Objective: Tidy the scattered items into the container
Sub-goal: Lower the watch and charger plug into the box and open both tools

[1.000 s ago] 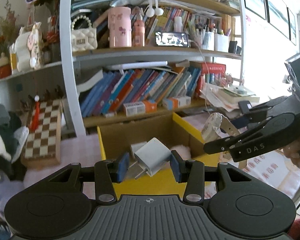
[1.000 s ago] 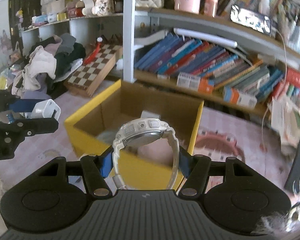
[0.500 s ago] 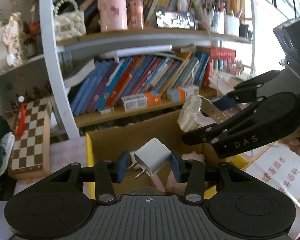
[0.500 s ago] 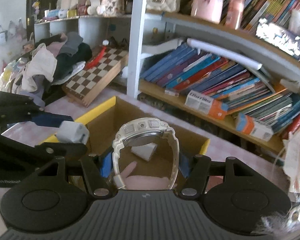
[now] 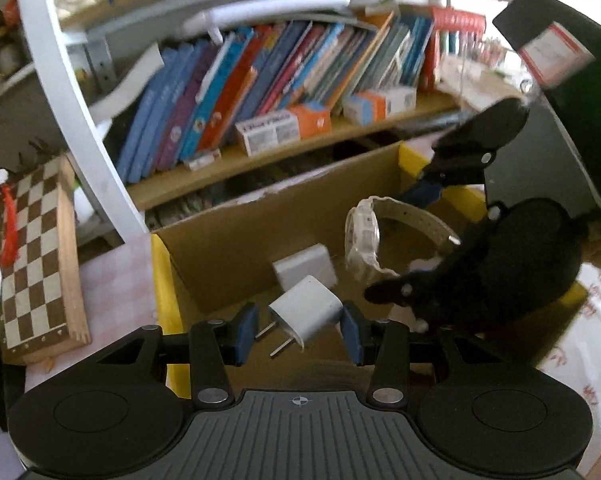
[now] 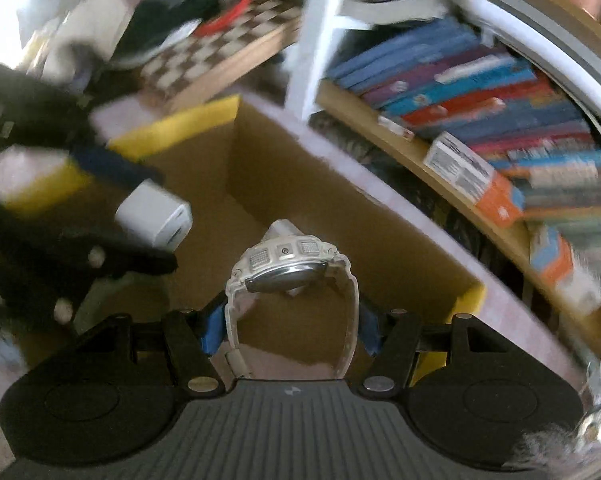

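My left gripper (image 5: 299, 330) is shut on a white plug adapter (image 5: 306, 312), held over the open yellow cardboard box (image 5: 162, 280). My right gripper (image 6: 290, 326) is shut on a white wristwatch (image 6: 286, 264), also held over the box (image 6: 172, 126). In the left wrist view the watch (image 5: 362, 240) and the right gripper (image 5: 416, 240) hang over the box's right half. In the right wrist view the adapter (image 6: 154, 216) and the left gripper (image 6: 130, 214) are at the left. A white block (image 5: 304, 266) lies inside the box.
A bookshelf with leaning books (image 5: 268, 72) stands right behind the box. A folded chessboard (image 5: 36, 252) leans at the left of it. Small orange and white cartons (image 5: 284, 128) sit on the lowest shelf. A pile of clothes (image 6: 112, 20) lies further left.
Both grippers have moved forward and down over the box, with the adapter and the watch still held. The box interior now fills more of both views.
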Available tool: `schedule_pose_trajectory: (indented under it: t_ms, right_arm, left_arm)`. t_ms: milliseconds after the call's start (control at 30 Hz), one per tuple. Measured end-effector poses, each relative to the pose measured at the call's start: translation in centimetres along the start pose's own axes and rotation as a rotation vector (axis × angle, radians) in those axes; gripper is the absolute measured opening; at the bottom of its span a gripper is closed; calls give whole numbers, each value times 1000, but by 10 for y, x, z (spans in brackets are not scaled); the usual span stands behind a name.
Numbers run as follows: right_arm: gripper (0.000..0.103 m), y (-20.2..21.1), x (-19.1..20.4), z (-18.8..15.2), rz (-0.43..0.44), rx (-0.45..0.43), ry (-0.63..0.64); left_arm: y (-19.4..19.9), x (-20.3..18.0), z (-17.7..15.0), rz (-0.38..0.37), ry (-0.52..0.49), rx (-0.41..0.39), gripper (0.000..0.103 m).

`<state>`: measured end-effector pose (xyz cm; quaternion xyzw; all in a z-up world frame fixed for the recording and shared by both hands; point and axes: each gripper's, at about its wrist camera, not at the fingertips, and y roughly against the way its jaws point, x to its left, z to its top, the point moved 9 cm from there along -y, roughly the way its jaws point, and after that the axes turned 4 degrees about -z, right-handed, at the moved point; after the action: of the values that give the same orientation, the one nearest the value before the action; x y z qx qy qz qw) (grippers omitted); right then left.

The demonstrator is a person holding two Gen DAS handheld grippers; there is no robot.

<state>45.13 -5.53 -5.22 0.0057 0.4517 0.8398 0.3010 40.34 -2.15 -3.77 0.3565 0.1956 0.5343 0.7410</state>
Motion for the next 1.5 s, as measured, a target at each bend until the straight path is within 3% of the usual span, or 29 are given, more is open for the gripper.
schedule_pose_trajectory:
  t_ms: [167, 300, 400, 633, 1000, 1200, 1333, 1500]
  right_arm:
    - [61, -26, 9, -7, 24, 77, 177]
    - [61, -34, 14, -8, 46, 105, 247]
    - [61, -38, 18, -10, 67, 137, 271]
    - [61, -42, 21, -13, 115, 171, 282]
    - [61, -44, 31, -15, 159, 197, 315]
    - [64, -42, 36, -15, 169, 195, 321]
    - [78, -38, 34, -12, 154, 160, 293]
    - [86, -34, 28, -5, 118, 110, 237]
  left_arm:
    - [-26, 6, 5, 1, -39, 84, 43]
    - [-45, 6, 4, 7, -70, 157, 43]
    - [-57, 4, 5, 25, -87, 212, 43]
    - [-68, 4, 1, 12, -76, 255, 43]
    - [-71, 5, -3, 8, -77, 263, 44]
    - [-69, 7, -2, 47, -82, 245, 59]
    - [-64, 6, 1, 68, -96, 231, 72]
    - [-46, 3, 7, 86, -110, 186, 75]
